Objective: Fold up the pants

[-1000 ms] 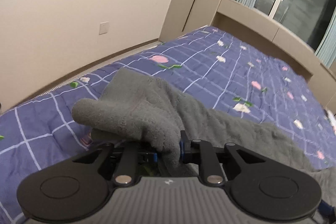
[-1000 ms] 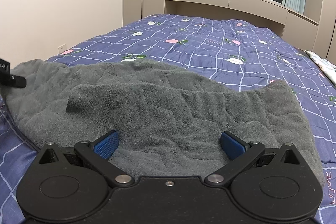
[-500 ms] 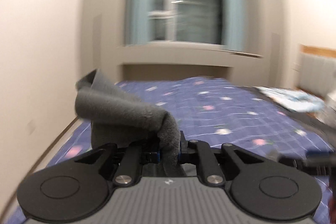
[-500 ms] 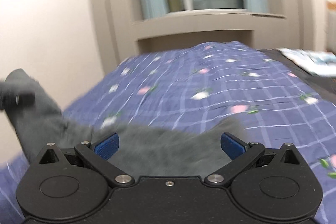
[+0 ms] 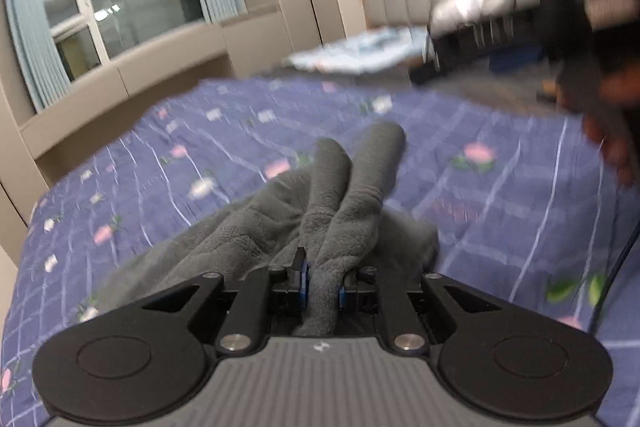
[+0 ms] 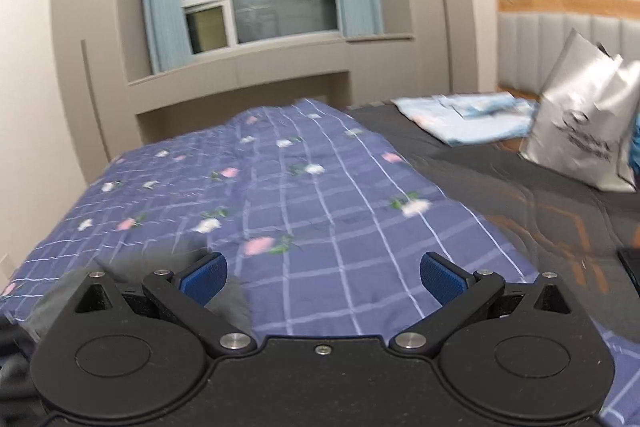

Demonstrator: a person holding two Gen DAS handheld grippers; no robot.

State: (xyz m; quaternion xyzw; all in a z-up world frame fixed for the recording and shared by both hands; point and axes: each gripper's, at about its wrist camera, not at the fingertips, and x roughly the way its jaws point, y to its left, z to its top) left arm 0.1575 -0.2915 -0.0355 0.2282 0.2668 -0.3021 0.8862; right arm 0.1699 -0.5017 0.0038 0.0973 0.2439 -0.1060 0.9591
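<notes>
Fleece fills my left gripper [image 5: 323, 285]: its blue-padded jaws are clamped on a bunched fold of the grey fuzzy pants [image 5: 280, 223], which trail back and to the left over the purple checked floral quilt [image 5: 500, 195]. My right gripper [image 6: 323, 277] hangs over the same quilt [image 6: 320, 211] with its jaws spread wide and nothing between them; a blurred grey edge of the pants [image 6: 224, 301] sits by its left finger. Further right, a silver plastic bag [image 6: 584, 123] stands on the dark mattress [image 6: 520, 195].
</notes>
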